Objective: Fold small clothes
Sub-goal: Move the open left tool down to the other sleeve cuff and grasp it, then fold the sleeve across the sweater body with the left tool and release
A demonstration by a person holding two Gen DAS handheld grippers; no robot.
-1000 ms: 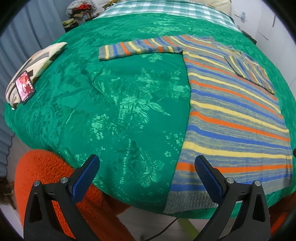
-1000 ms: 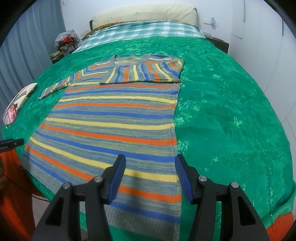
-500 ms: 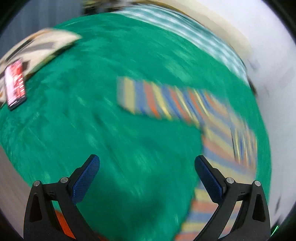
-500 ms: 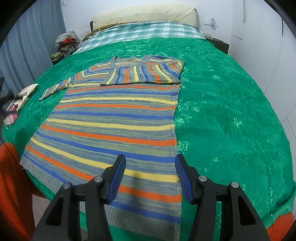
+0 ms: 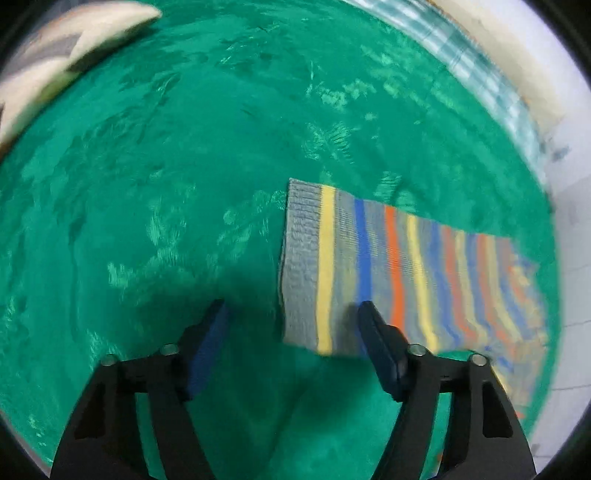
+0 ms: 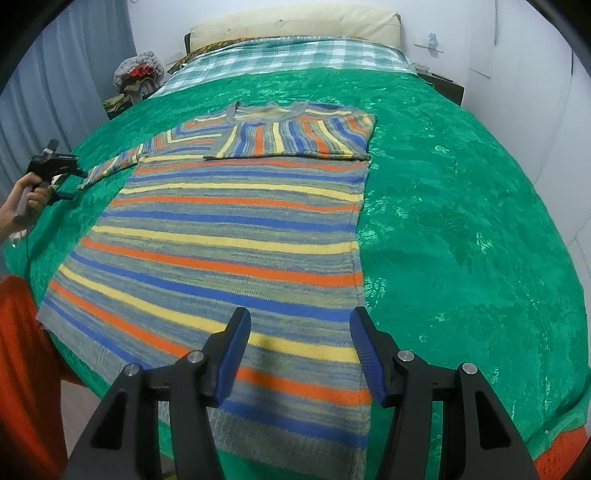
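A striped knit sweater (image 6: 229, 236) in grey, blue, orange and yellow lies flat on the green bedspread (image 6: 461, 229). Its right sleeve (image 6: 295, 138) is folded across the chest; its left sleeve (image 5: 388, 273) lies stretched out to the side. My left gripper (image 5: 293, 326) is open just above that sleeve's grey cuff (image 5: 299, 266), one finger on each side of the cuff's near edge; it also shows in the right wrist view (image 6: 55, 162). My right gripper (image 6: 299, 339) is open and empty over the sweater's hem near its right side.
A patterned cushion (image 5: 62, 59) lies on the bedspread at the far left. A checked blanket (image 6: 295, 55) and a cream pillow (image 6: 295, 22) are at the head of the bed. An orange cover (image 6: 22, 350) hangs at the bed's near edge. A white wall is to the right.
My left gripper has swung from the bed's near edge up to the outstretched sleeve's cuff and its fingers have come closer together. My right gripper has not moved.
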